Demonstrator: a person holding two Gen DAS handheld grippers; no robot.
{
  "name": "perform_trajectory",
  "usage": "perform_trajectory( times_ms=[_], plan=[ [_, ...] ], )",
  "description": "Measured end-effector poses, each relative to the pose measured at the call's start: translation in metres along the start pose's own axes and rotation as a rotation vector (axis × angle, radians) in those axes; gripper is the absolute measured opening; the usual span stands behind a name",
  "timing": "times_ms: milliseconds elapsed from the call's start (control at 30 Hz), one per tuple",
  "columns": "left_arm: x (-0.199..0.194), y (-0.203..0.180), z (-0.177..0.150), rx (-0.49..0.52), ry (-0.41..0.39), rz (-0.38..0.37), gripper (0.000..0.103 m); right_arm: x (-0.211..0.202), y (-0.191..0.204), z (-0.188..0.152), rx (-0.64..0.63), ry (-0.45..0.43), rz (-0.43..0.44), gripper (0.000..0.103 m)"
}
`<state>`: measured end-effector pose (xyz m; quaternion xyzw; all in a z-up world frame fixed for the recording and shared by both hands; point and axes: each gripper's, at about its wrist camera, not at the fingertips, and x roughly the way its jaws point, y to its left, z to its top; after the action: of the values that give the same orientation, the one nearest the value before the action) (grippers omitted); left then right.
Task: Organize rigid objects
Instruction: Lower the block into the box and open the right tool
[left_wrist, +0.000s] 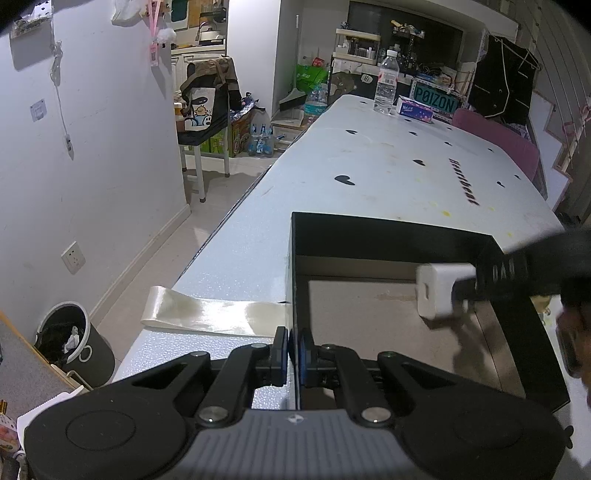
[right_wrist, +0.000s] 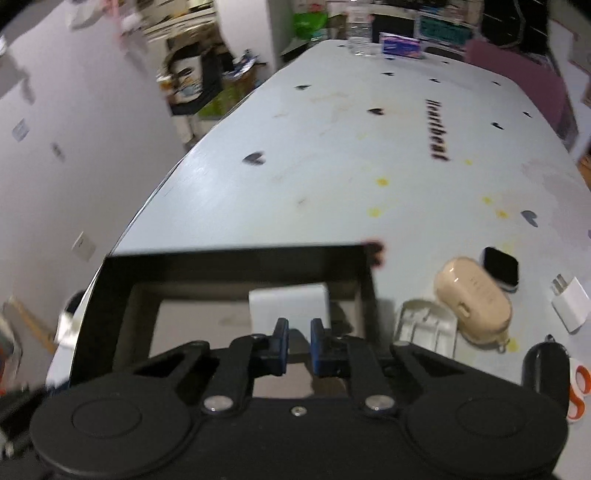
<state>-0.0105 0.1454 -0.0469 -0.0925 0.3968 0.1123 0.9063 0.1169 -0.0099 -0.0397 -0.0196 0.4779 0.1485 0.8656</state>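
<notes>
A black open box (left_wrist: 388, 229) stands at the near left corner of the white table. My left gripper (left_wrist: 293, 350) is shut on the box's left wall, one pad on each side. A white block (right_wrist: 288, 306), like a charger, sits inside the box (right_wrist: 236, 258) near its far wall. My right gripper (right_wrist: 295, 345) hovers over the box just behind the block, its jaws nearly together with nothing between them. In the left wrist view the right gripper (left_wrist: 461, 295) reaches in from the right and the white block (left_wrist: 439, 290) shows blurred at its tip.
To the right of the box lie a white open case (right_wrist: 424, 326), a beige earbud case (right_wrist: 472, 306), a black square device (right_wrist: 501, 266), a white adapter (right_wrist: 570, 304), a black oval object (right_wrist: 546, 369) and orange-handled scissors (right_wrist: 578, 391). A cream ribbon (left_wrist: 214, 314) lies left of the box. A bottle (left_wrist: 386, 83) stands far back.
</notes>
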Motion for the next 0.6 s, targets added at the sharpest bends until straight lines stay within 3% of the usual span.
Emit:
perform_trajectory(
  times_ms=[200, 400, 500, 567, 600],
  plan=[
    [0.001, 0.000, 0.001, 0.001, 0.000, 0.000, 0.006, -0.015, -0.008, -0.008, 0.009, -0.033, 0.036, 0.015],
    [0.001, -0.001, 0.001, 0.000, 0.000, 0.001, 0.006, -0.048, -0.018, -0.029, 0.017, -0.089, 0.061, 0.027],
    [0.001, -0.001, 0.001, -0.001, 0.000, 0.001, 0.006, -0.068, -0.024, -0.041, 0.021, -0.133, 0.077, 0.043],
    [0.001, -0.001, 0.001, -0.001, 0.001, 0.001, 0.006, -0.080, -0.028, -0.050, 0.031, -0.171, 0.078, 0.062],
    [0.001, -0.001, 0.001, 0.000, 0.001, 0.001, 0.006, -0.086, -0.029, -0.053, 0.031, -0.190, 0.070, 0.066]
  ],
)
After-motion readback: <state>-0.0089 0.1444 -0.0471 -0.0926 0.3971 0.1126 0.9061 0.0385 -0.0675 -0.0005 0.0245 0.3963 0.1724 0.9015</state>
